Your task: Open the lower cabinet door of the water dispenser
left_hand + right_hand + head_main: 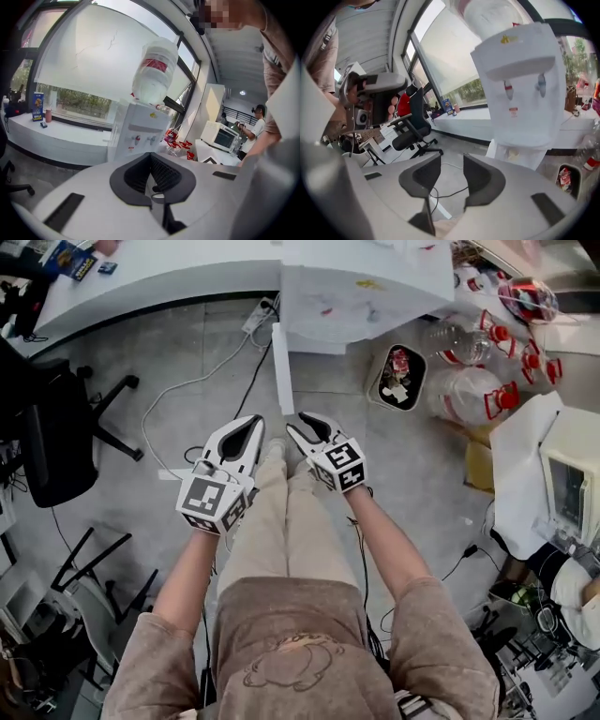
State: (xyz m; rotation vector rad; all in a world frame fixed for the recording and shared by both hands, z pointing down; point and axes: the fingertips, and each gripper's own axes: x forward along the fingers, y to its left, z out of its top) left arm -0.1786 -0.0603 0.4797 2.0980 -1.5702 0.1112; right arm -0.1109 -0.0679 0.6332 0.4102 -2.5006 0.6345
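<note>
Holding its jaws parted on nothing, right gripper (452, 161): only bare floor (450, 140) and a black cable (450, 191) show through the gap.

Left gripper (151, 157): pads drawn together, nothing between them.

Position of both, head view: side by side in front of the person, aimed toward the water dispenser (366, 287), with the right gripper slightly nearer its front.

Lower cabinet door (282, 367): a thin white panel seen edge-on from above. Its long line runs from the dispenser's left front corner out toward the person, and its free end stops just short of the two grippers, between them and a little closer to the right one. In the right gripper view the same panel stands ahead and to the right of the jaws, at the foot of the dispenser, beside what looks like an exposed cabinet opening.

Judgement: the door already appears swung open. Any further pull would fall to the right gripper, reaching forward and down to the free edge.
</note>
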